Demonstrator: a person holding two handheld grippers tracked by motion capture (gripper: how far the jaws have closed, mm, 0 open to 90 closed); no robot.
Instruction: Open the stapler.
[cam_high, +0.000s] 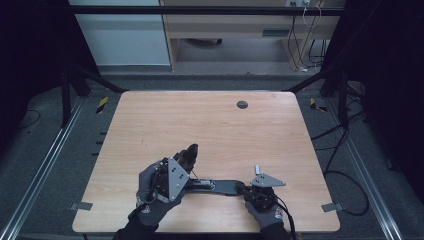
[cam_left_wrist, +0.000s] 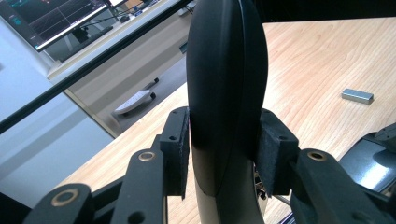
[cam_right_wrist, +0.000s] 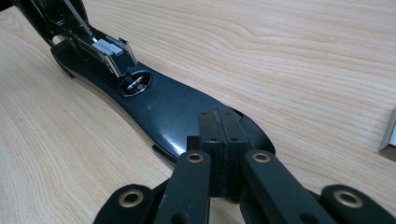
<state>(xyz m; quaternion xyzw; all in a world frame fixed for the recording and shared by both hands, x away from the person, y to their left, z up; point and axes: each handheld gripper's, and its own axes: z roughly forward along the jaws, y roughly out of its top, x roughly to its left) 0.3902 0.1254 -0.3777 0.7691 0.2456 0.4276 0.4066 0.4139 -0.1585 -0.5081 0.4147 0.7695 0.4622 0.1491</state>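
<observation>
Stapler (cam_high: 220, 186), opened flat, lies at 6 o'clock on the bench (cam_high: 210, 130). Left gripper (cam_left_wrist: 223, 149) fingers clamp its raised black top arm; right gripper (cam_right_wrist: 219, 140) fingers, pressed together, rest on its base.

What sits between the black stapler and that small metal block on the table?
Nothing: bare wood separates the stapler from the metal block in the left gripper view.

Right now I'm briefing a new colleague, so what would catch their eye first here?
An opened black stapler lies near the table's front edge. The left gripper holds its raised top arm between its jaws, and the right gripper, jaws shut, presses on the base's end. A small block of staples lies beside them.
</observation>
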